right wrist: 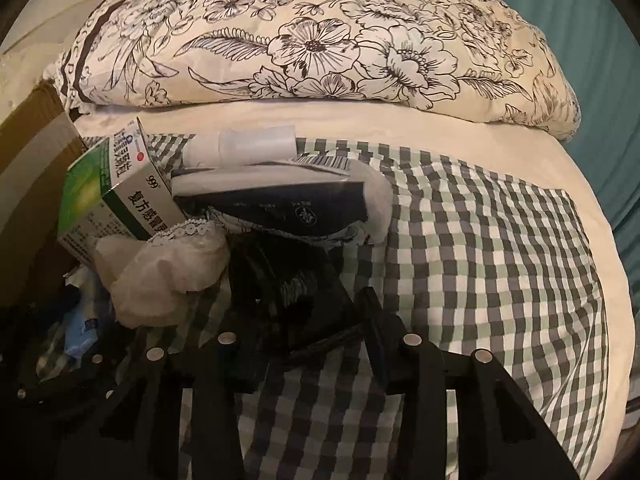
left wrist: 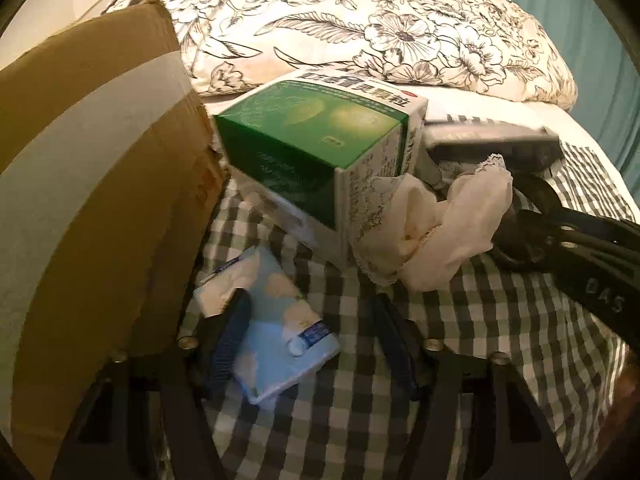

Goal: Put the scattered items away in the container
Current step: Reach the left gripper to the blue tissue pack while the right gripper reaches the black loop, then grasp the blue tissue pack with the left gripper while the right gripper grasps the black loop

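Nearest to me, the left claw (left wrist: pixel 308 328) has its blue fingers (left wrist: pixel 230 336) on both sides of a small blue tissue pack (left wrist: pixel 276 344). One finger touches the pack on its left side. The other finger stands just apart from it, so the claw is partly open and not squeezing yet. The pack lies flat on a checked cloth (left wrist: pixel 360 420) spread over the bed.

The right claw (right wrist: pixel 308 340) is low over the same cloth. A black thing (right wrist: pixel 304 300) sits between its two fingers, but it is too dark for me to tell what it is or whether the fingers press on it.

A bit further back lies a crumpled white cloth with a lace edge (left wrist: pixel 432 224). It leans against a green and white medicine box (left wrist: pixel 316 148), which is tilted. Beside the box, a dark flat packet (right wrist: pixel 280 204) lies on the cloth.

On the left side stands a brown cardboard box (left wrist: pixel 92 168) with pale tape across it. It is right next to the tissue pack and the medicine box.

Furthest back, a flowery pillow (right wrist: pixel 320 40) rests on the cream sheet (right wrist: pixel 400 128).
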A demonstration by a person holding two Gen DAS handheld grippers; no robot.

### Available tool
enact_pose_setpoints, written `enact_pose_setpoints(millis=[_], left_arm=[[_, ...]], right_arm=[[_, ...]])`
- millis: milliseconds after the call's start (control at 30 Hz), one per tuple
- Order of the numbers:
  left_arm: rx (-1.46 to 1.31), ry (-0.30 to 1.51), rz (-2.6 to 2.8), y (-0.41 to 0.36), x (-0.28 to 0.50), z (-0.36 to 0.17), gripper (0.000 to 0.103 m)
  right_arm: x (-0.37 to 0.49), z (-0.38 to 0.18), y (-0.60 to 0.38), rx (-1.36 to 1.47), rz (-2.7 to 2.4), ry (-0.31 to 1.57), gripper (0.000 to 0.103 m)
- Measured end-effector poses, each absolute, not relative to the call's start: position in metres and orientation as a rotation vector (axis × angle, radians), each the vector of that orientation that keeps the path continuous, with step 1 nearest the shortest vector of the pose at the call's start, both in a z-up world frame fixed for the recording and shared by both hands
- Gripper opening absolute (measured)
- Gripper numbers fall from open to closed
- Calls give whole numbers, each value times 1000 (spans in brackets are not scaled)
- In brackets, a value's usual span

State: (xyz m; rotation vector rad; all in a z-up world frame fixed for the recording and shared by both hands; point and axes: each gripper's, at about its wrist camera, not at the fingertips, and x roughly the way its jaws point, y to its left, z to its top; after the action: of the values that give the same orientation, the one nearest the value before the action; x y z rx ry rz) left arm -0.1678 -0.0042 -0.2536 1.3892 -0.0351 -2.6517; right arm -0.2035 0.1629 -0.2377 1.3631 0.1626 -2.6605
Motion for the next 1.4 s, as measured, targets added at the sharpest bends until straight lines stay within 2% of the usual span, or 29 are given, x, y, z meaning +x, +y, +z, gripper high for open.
enact_pose_setpoints(millis=[133, 167, 233, 500, 800, 1100, 1400], left_arm=[[1385, 71, -2657, -16, -159, -248, 34], [1386, 67, -2660, -16, -156, -247, 32], [1380, 62, -2671, -13, -148, -245, 26], [1361, 150, -2717, -13, -119, -234, 15], [1318, 258, -2781, -14, -87, -214, 11], [1281, 225, -2829, 1, -73, -188, 4], [1313, 184, -2817, 2, -63, -194, 4]], right_arm=[[-194, -232, 172, 1362, -2665, 121, 39], [-191, -231, 174, 1362, -2665, 112, 35], [-187, -228, 177, 1365, -2666, 101, 9], [-171, -215, 182, 1333, -2642, 48, 7], [-151, -204, 186, 1295, -2629, -2, 7], [-137, -191, 184, 1253, -2622, -27, 7], [-121, -177, 186, 1219, -2625, -38, 7]])
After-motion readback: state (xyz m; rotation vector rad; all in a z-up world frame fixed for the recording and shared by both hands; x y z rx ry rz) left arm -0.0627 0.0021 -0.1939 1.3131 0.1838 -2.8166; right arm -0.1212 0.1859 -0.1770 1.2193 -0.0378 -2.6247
